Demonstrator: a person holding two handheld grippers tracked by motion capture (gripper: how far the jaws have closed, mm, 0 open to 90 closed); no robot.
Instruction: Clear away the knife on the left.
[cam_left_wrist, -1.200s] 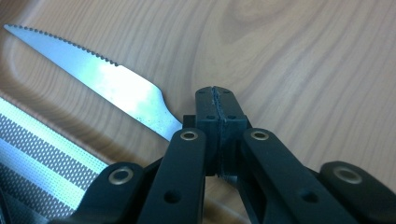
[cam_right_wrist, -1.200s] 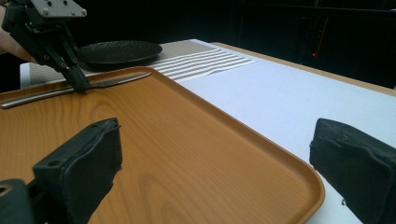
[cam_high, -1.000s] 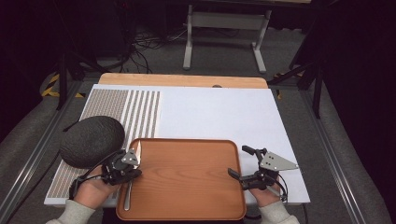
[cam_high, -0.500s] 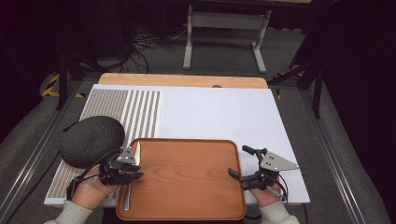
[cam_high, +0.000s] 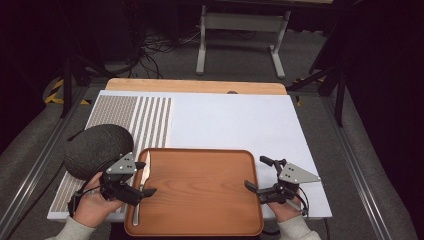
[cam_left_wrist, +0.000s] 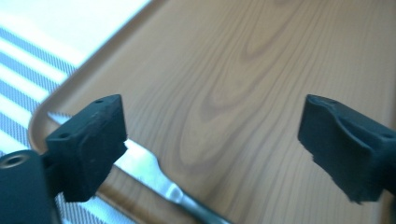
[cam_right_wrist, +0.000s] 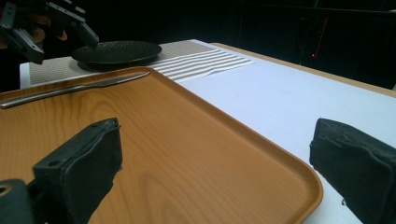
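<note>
Near edge of the tabletop (cam_high: 240, 120): left claw (cam_high: 142, 181) over the left rim of the wooden tray (cam_high: 200, 190), jaws just spread wide, released, nothing pinched. Butter knife (cam_high: 142, 185) flat along the tray's left side, blade toward the far edge, right beneath those jaws; up close in the left gripper view, blade and neck (cam_left_wrist: 154, 177) lying on the wood grain, clear of both pads. Right claw (cam_high: 260, 174) at the tray's right rim, likewise gaping and empty. Farther left, dark plate (cam_right_wrist: 116, 51) on the striped mat (cam_high: 150, 120); flat in the right gripper view, dome-like from above.
</note>
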